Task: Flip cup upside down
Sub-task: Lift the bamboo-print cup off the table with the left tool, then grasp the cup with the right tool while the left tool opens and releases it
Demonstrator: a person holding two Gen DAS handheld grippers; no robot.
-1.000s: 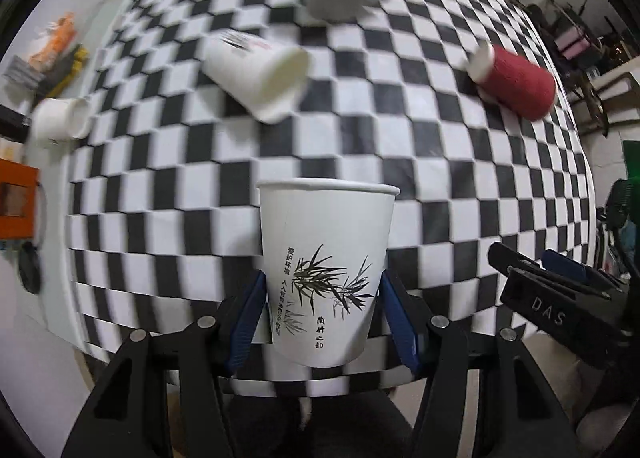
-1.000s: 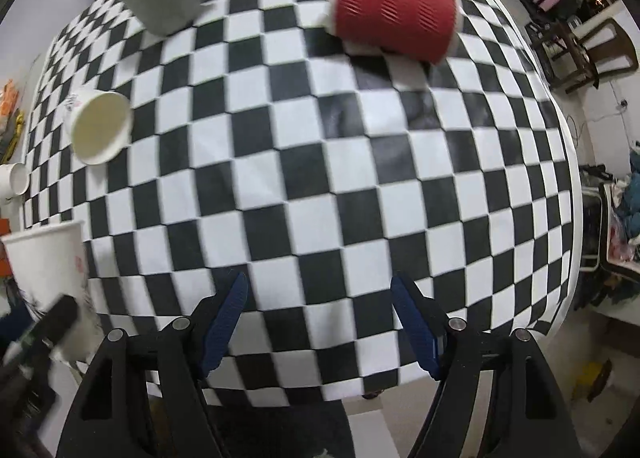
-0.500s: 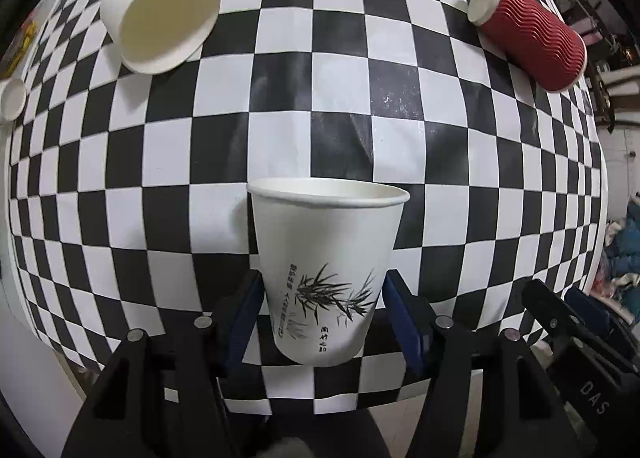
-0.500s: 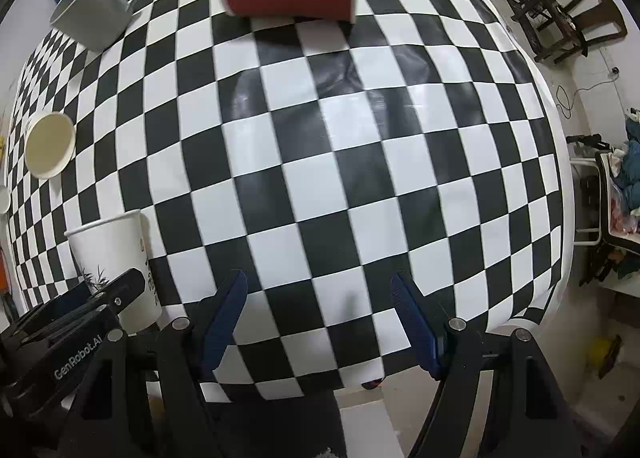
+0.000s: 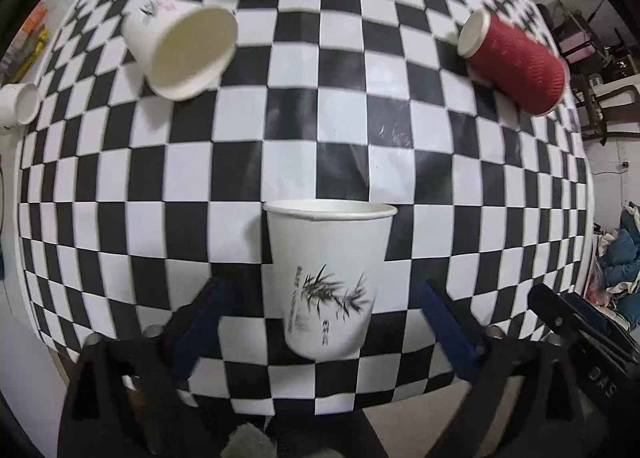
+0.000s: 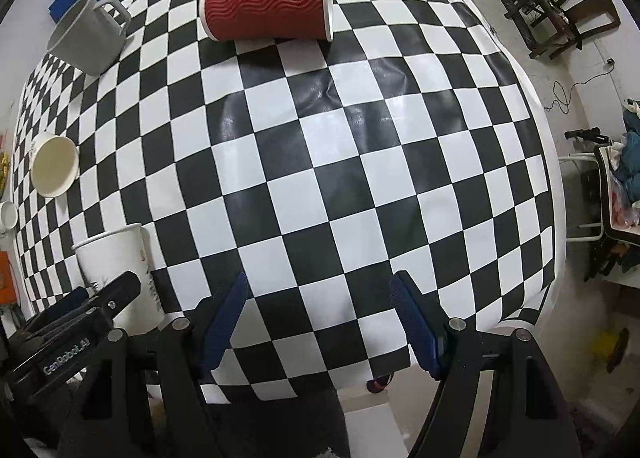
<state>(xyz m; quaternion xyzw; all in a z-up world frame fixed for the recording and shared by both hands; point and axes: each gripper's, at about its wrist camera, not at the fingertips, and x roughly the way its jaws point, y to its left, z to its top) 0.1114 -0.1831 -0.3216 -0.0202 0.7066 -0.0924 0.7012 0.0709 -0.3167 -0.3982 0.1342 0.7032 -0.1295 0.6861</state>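
A white paper cup with a bamboo print stands upright on the checkered table, mouth up. My left gripper is open around it, both blue pads standing clear of its sides. The same cup shows at the lower left of the right wrist view, with the left gripper's black body in front of it. My right gripper is open and empty over the table's near edge.
A red ribbed cup lies on its side at the far right. A second white paper cup lies on its side at the far left. A grey mug stands at the back. A small white cup sits at the left edge.
My left gripper has let go of the bamboo cup and its jaws have spread wide. The cup now stands on the table. My right gripper has shifted only slightly.
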